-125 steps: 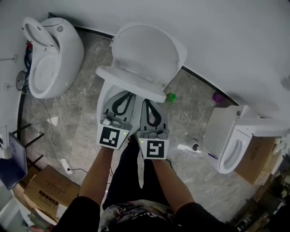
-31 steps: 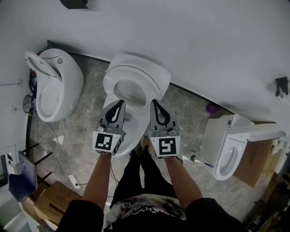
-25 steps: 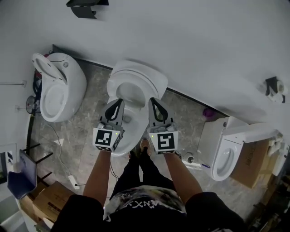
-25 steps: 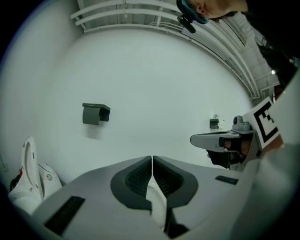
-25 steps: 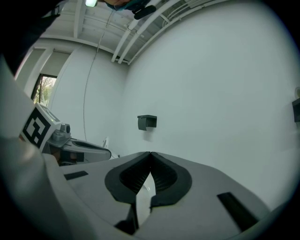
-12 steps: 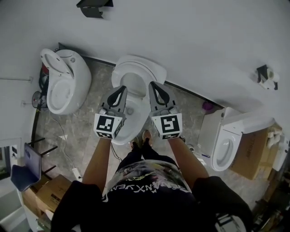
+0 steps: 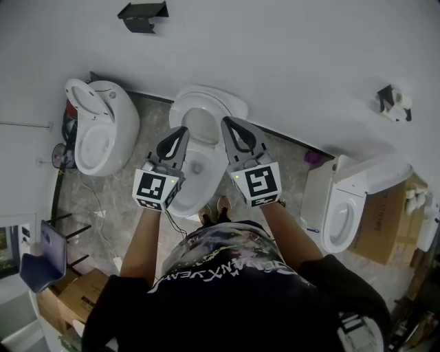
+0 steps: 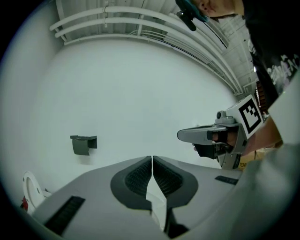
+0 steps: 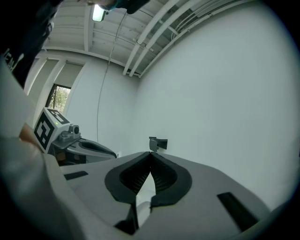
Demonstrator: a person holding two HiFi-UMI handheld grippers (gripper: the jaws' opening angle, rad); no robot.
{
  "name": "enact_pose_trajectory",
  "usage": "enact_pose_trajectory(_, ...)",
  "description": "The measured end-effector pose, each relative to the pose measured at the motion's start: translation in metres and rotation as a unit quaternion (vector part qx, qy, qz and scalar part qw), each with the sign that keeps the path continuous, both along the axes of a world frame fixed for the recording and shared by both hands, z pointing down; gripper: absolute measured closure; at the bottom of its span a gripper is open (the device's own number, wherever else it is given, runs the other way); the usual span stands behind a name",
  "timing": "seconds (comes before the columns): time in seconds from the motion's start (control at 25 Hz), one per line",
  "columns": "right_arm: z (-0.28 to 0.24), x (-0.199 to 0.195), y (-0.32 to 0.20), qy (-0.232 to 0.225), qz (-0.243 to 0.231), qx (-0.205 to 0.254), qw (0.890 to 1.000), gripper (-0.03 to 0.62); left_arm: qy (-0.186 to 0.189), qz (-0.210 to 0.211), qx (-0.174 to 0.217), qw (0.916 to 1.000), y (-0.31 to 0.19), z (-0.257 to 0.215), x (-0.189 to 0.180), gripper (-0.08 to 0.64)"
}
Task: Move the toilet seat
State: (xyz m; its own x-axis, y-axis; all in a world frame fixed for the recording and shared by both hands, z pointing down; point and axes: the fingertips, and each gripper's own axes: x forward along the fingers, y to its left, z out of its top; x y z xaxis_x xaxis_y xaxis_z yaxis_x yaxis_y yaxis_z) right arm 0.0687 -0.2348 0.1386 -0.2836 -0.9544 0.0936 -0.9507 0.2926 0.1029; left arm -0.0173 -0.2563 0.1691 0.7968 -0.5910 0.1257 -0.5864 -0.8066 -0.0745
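**Grippers**
- Left gripper (image 8: 152,159): jaws clenched, pads meeting along their length, nothing between them
- Right gripper (image 9: 150,155): jaws clenched, tips together, nothing held
- Both grippers are side by side, near each other but apart, and point roughly level at the wall (image 7: 289,55)
- In the head view they hang above the middle toilet (image 7: 199,161), clear of it

**Seat**
- The seat (image 7: 205,103) is on the middle toilet, which stands at the floor's far edge against the wall
- It appears raised, leaning back toward the wall, with the bowl open below it
- Neither gripper touches it

**Floor**
- The floor (image 7: 289,155) has a grey stone pattern
- The left toilet (image 7: 103,137) stands at the left of the far edge, its lid raised
- The right toilet (image 7: 344,213) stands at the right, turned sideways to the middle one
- A small purple object (image 7: 313,158) lies at the far edge between the middle and right toilets; its kind cannot be told
- A box (image 7: 69,306) sits at the near left corner
- The person's shoes (image 7: 213,206) are at the near end of the middle toilet

**Wall**
- A black bracket (image 7: 142,15) is mounted above the left and middle toilets
- A second fitting (image 7: 392,102) is mounted above the right toilet
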Motion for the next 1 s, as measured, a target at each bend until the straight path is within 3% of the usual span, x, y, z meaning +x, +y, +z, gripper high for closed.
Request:
enact_pose_trajectory(0.64, -0.025, -0.025, 0.024, 0.002, -0.019, 0.008, 1.0, 0.589, 0.029, 0.014, -0.005, 0.9995, 0.027, -0.029, -0.012, 0.534)
enact_pose_trajectory(1.0, -0.024, -0.027, 0.022, 0.004, -0.025, 0.001, 1.0, 0.589, 0.035, 0.021, 0.018, 0.999, 0.022, -0.048, -0.018, 0.534)
